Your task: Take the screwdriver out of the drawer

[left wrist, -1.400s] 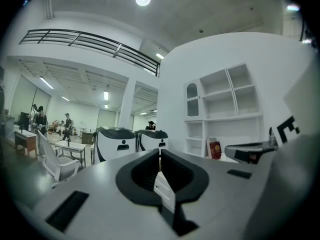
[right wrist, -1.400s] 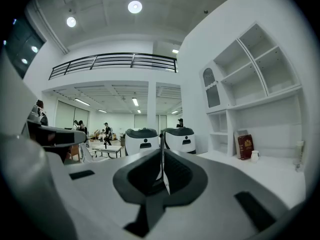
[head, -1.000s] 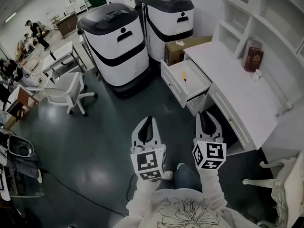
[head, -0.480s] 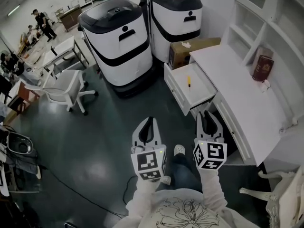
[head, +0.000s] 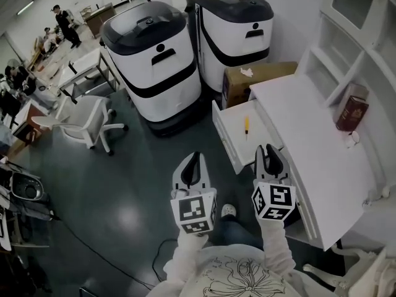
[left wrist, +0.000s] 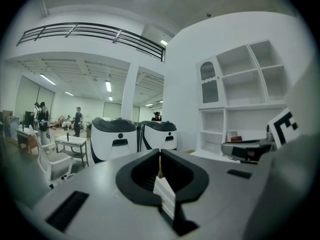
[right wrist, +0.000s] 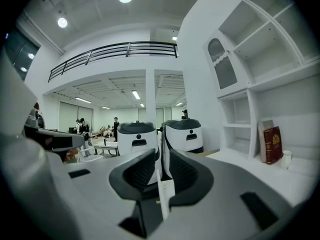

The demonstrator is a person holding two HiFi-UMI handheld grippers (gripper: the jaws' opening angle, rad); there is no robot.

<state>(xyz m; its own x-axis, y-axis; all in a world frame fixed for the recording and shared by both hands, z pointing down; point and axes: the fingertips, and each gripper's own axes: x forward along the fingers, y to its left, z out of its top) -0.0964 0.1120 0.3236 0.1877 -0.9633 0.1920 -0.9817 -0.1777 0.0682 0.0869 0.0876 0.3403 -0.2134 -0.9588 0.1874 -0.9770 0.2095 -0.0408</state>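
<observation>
Head view: the screwdriver [head: 246, 126] lies in the open drawer [head: 238, 138], ahead of my right gripper [head: 270, 148] and apart from it. My left gripper [head: 194, 156] hangs beside it, over the floor.

Step in hand: approach.

Left gripper view: jaws pressed together, empty.

Right gripper view: jaws slightly spread, nothing between them.

Next move, as I judge it: lower the right gripper into the drawer, jaws astride the screwdriver.

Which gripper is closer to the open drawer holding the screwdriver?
The right gripper: in the head view it sits just below the open drawer, the yellow-handled screwdriver ahead of it. The left gripper is over the dark floor, farther off.
</observation>
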